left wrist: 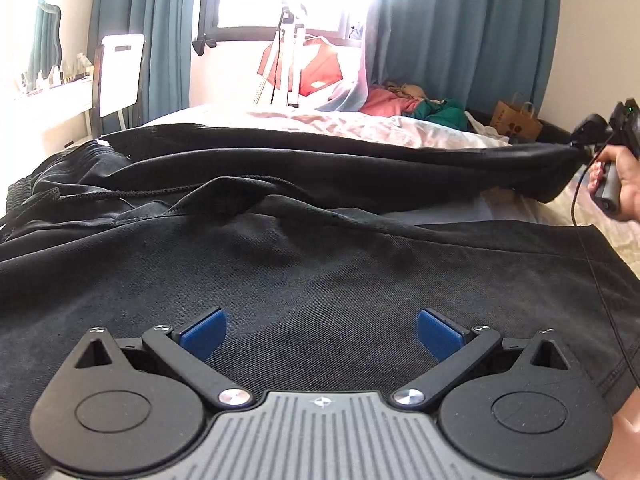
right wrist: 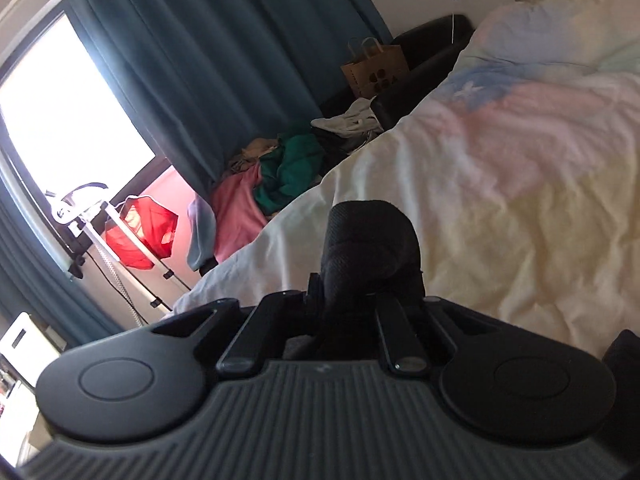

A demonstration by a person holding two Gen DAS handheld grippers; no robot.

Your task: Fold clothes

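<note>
A pair of black shorts (left wrist: pixel 304 256) with a drawstring lies spread on the bed. My left gripper (left wrist: pixel 320 334) is open, its blue pads (left wrist: pixel 204 330) wide apart just above the near leg's fabric, holding nothing. My right gripper (left wrist: pixel 580 148) shows at the far right of the left wrist view, shut on the hem of the far leg (left wrist: pixel 360 160) and holding it stretched and lifted off the bed. In the right wrist view the right gripper (right wrist: pixel 360 292) is shut on a bunched fold of the black fabric (right wrist: pixel 372 240).
The bed has a pale quilt (right wrist: pixel 500 168). A pile of pink and green clothes (right wrist: pixel 280 176) lies beyond its far edge, by a brown paper bag (right wrist: pixel 374 66). Teal curtains (left wrist: pixel 460 40), a tripod (left wrist: pixel 290 60), a white chair (left wrist: pixel 118 76) stand behind.
</note>
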